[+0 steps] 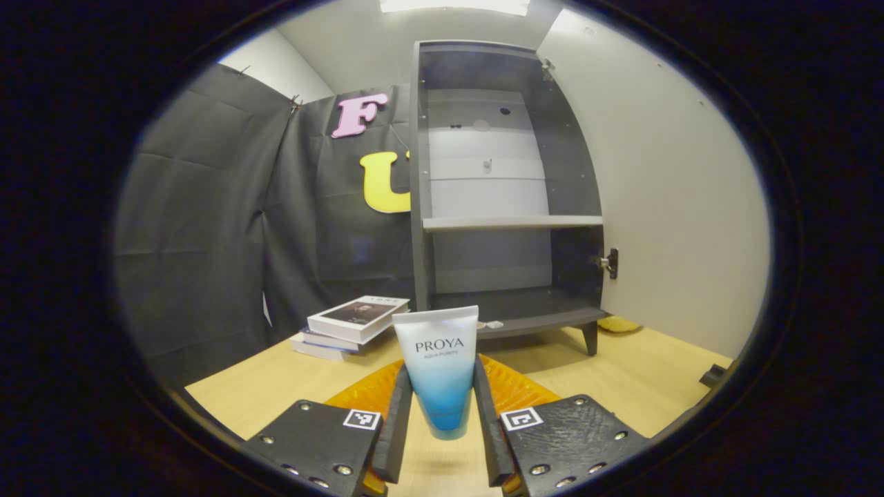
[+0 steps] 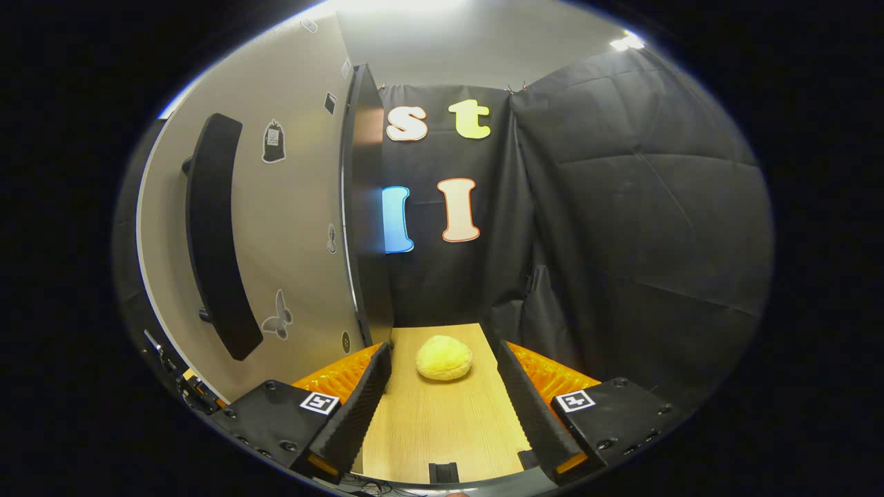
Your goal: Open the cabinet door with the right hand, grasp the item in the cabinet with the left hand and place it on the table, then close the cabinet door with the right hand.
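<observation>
In the left gripper view my left gripper (image 1: 442, 407) is shut on a white and blue tube (image 1: 438, 366), held cap down just above the wooden table (image 1: 621, 379). Behind it stands the dark cabinet (image 1: 504, 200), with bare shelves and its pale door (image 1: 677, 200) swung wide to the right. In the right gripper view my right gripper (image 2: 442, 400) is open with nothing between its fingers. The open door (image 2: 290, 228) stands at its left, outer face towards me, with its long dark handle (image 2: 214, 235) close by.
A stack of books (image 1: 352, 324) lies on the table left of the cabinet. A yellow round bun-like object (image 2: 444, 357) rests on the table just ahead of my right gripper, also peeking out below the door (image 1: 618, 324). Black cloth walls surround the booth.
</observation>
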The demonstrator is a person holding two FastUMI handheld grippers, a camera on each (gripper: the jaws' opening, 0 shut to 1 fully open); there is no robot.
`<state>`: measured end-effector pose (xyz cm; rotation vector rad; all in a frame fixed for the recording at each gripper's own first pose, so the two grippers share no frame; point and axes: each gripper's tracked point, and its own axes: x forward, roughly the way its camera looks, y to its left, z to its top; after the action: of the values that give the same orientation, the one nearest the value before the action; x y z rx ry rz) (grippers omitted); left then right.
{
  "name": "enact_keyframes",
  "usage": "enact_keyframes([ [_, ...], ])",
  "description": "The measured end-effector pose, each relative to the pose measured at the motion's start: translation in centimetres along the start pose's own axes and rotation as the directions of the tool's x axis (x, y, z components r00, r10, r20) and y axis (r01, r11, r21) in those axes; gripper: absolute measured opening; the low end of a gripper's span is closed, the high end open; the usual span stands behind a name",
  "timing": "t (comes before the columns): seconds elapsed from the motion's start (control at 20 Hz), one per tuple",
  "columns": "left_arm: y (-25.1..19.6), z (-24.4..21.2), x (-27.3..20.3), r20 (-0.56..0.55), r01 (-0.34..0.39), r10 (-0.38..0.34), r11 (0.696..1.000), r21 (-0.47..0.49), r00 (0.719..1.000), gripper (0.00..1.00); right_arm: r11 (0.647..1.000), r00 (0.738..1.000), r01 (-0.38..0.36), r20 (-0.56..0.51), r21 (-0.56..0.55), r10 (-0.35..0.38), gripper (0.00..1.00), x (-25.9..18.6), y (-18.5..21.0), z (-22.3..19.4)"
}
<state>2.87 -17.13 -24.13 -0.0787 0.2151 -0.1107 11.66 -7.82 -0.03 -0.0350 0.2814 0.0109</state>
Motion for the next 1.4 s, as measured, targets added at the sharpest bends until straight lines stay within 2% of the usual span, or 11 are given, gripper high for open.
enact_keyframes([
  [0.2, -0.4, -4.2, 0.0, -0.061, 0.000, -0.001, 1.000, -0.020, 0.998, 0.48, 1.000, 0.999, 0.004, -0.032, -0.008, -0.004, 0.92, 0.0, -0.1, -0.9],
  [0.35, -0.9, -6.5, -0.4, -0.093, 0.002, -0.005, 0.999, -0.032, 0.996, 0.50, 1.000, 0.999, -0.004, -0.040, -0.005, 0.004, 0.98, 0.0, 0.2, -1.0],
  [0.45, -1.1, -7.6, -0.4, -0.109, -0.003, 0.000, 1.000, -0.026, 0.994, 0.50, 1.000, 0.999, -0.004, -0.045, -0.008, 0.004, 0.92, 0.1, 0.2, -1.2],
  [0.5, -1.2, -8.1, -0.3, -0.117, -0.007, 0.004, 1.000, -0.029, 0.993, 0.48, 1.000, 0.999, -0.002, -0.048, -0.014, 0.001, 0.98, 0.1, 0.1, -1.2],
  [0.55, -1.3, -8.7, -0.5, -0.124, -0.013, 0.008, 0.999, -0.035, 0.992, 0.48, 1.000, 0.999, -0.001, -0.050, -0.016, 0.000, 0.92, 0.1, 0.1, -1.2],
  [0.65, -1.2, -9.1, -0.7, -0.119, -0.027, 0.022, 0.999, -0.039, 0.993, 0.49, 1.000, 0.999, -0.001, -0.052, -0.014, 0.000, 0.98, 0.2, 0.1, -1.2],
  [0.8, -1.6, -10.0, -1.6, -0.133, -0.035, 0.029, 0.998, -0.045, 0.991, 0.48, 1.000, 0.998, -0.003, -0.057, -0.013, 0.003, 0.92, 0.2, 0.1, -1.3],
  [1.2, -2.1, -10.7, -3.0, -0.152, -0.047, 0.042, 0.998, -0.032, 0.988, 0.54, 0.999, 0.998, -0.032, -0.056, -0.010, 0.032, 0.98, 0.4, 1.0, -1.3],
  [1.25, -2.0, -10.6, -3.0, -0.158, -0.049, 0.045, 0.998, -0.027, 0.986, 0.58, 0.999, 0.998, -0.035, -0.055, -0.007, 0.034, 0.98, 0.4, 1.0, -1.3],
  [1.3, -2.0, -10.5, -3.1, -0.162, -0.053, 0.048, 0.998, -0.022, 0.986, 0.75, 0.999, 0.998, -0.040, -0.053, -0.003, 0.040, 0.98, 0.3, 1.1, -1.1],
  [1.4, -1.9, -9.9, -3.3, -0.164, -0.057, 0.055, 0.998, -0.006, 0.985, 0.80, 0.999, 0.998, -0.046, -0.041, 0.004, 0.046, 0.98, 0.3, 1.0, -0.8],
])
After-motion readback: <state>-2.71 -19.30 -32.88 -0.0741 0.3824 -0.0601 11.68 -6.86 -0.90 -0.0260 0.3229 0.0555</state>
